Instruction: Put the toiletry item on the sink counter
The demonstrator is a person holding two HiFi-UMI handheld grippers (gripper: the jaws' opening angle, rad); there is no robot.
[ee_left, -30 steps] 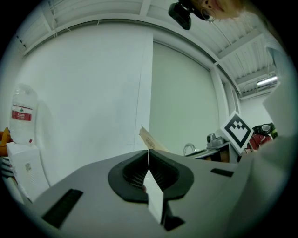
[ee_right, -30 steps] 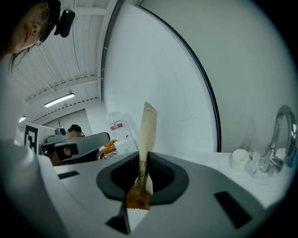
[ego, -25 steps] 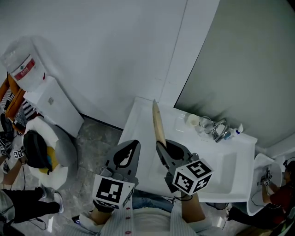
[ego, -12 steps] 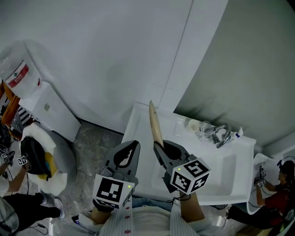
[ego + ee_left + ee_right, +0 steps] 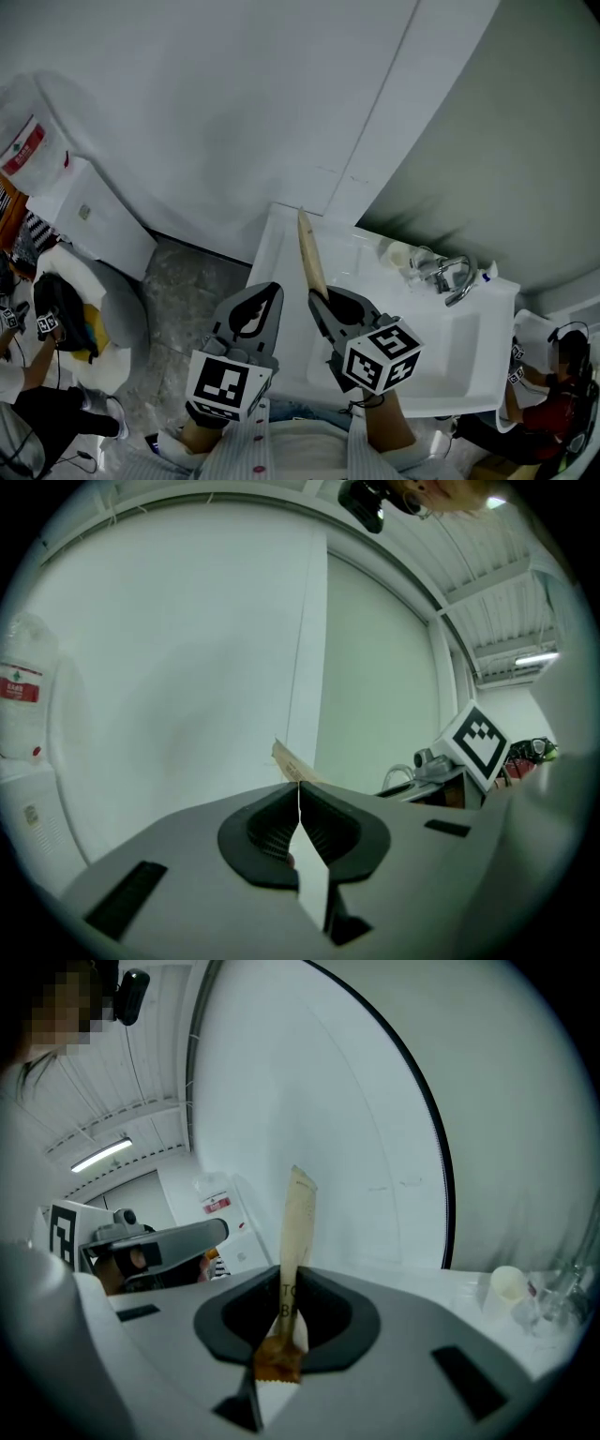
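The right gripper (image 5: 320, 298) pinches the lower end of a long, flat, tan packet (image 5: 296, 1227) with dark print, which sticks up above the counter's (image 5: 281, 246) left part. The left gripper's (image 5: 272, 291) jaws are pressed together, empty.

Washroom corner inside a shared workspace: white basin surface (image 5: 278, 267) with chrome tap (image 5: 455, 277) at 3 o'clock, water dispenser (image 5: 89, 220) at 9 o'clock, bystander (image 5: 42, 408) at 8 o'clock.

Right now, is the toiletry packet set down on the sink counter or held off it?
Held off it. The right gripper pinches the packet by its lower end; its free end sticks out in the air above the sink counter.
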